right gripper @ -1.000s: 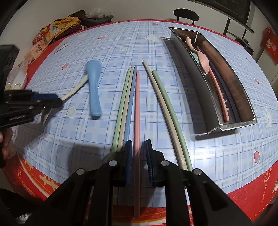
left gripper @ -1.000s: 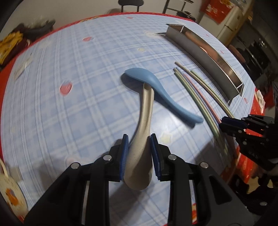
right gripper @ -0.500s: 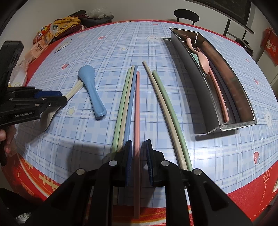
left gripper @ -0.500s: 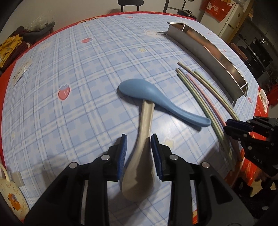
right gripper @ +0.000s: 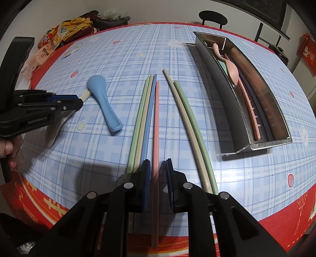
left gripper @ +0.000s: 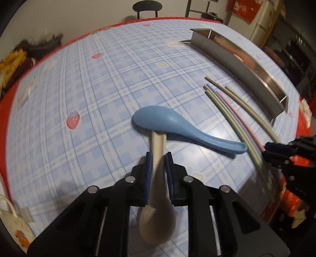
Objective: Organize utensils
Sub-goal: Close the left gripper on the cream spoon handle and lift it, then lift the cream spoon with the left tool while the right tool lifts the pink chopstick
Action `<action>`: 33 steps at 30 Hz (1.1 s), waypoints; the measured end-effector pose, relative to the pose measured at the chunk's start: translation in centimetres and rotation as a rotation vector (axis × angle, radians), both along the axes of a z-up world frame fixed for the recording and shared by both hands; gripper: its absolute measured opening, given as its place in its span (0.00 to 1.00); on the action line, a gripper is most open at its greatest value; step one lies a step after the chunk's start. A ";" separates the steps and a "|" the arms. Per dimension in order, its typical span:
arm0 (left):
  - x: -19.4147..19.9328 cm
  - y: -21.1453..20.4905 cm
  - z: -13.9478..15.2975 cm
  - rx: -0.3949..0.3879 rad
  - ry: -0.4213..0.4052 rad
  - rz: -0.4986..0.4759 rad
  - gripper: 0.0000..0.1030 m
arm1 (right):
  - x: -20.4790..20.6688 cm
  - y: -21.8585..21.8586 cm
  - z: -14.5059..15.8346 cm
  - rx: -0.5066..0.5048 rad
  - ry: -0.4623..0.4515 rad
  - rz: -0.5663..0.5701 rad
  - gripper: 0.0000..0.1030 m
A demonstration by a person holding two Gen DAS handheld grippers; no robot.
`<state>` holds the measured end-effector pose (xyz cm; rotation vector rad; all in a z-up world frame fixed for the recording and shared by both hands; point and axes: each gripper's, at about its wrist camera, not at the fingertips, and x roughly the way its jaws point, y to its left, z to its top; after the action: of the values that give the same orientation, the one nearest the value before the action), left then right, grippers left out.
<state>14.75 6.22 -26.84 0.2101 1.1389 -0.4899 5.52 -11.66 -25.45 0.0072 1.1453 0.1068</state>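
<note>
My left gripper (left gripper: 158,155) is shut on the handle of a beige spoon (left gripper: 158,199), whose far end lies under the bowl of a blue spoon (left gripper: 173,126) on the checked tablecloth. In the right wrist view the left gripper (right gripper: 79,102) is at the left beside the blue spoon (right gripper: 102,100). My right gripper (right gripper: 158,164) has its jaws a little apart around a pink chopstick (right gripper: 156,126), not pressing it. Green, beige and blue chopsticks (right gripper: 143,116) lie left of it, a beige and green pair (right gripper: 189,126) to the right. A metal tray (right gripper: 248,142) holds a pink spoon (right gripper: 232,69).
Snack bags (right gripper: 59,37) and dark cloth lie at the table's far left edge. The red table border (right gripper: 276,223) runs close under my right gripper. A chair (left gripper: 146,7) stands beyond the far side. A small cream bag (left gripper: 9,221) sits at the near left.
My left gripper has slid along the beige spoon from its bowl onto the handle and closed in. The blue spoon has turned. The right gripper has not moved.
</note>
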 end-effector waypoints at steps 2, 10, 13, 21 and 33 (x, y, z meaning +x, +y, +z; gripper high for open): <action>-0.4 0.4 0.0 -0.020 0.012 0.006 0.17 | 0.0 0.0 0.0 0.003 -0.001 -0.001 0.16; -3.6 2.3 0.0 -0.084 0.047 0.064 0.17 | -0.2 -0.1 0.1 0.006 -0.005 -0.001 0.16; -4.6 3.2 0.0 -0.107 0.072 0.085 0.17 | -0.3 0.0 0.2 0.006 -0.006 0.001 0.16; -6.4 5.4 0.1 -0.138 0.124 0.144 0.17 | 0.0 -0.6 0.2 0.026 0.010 -0.031 0.07; -8.6 7.2 1.3 -0.115 0.107 0.254 0.17 | 0.5 -1.3 0.2 0.141 0.051 -0.015 0.06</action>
<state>6.19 13.46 -25.56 -0.0615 1.2180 -0.3422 6.04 -12.96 -25.24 0.1438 1.1869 0.1749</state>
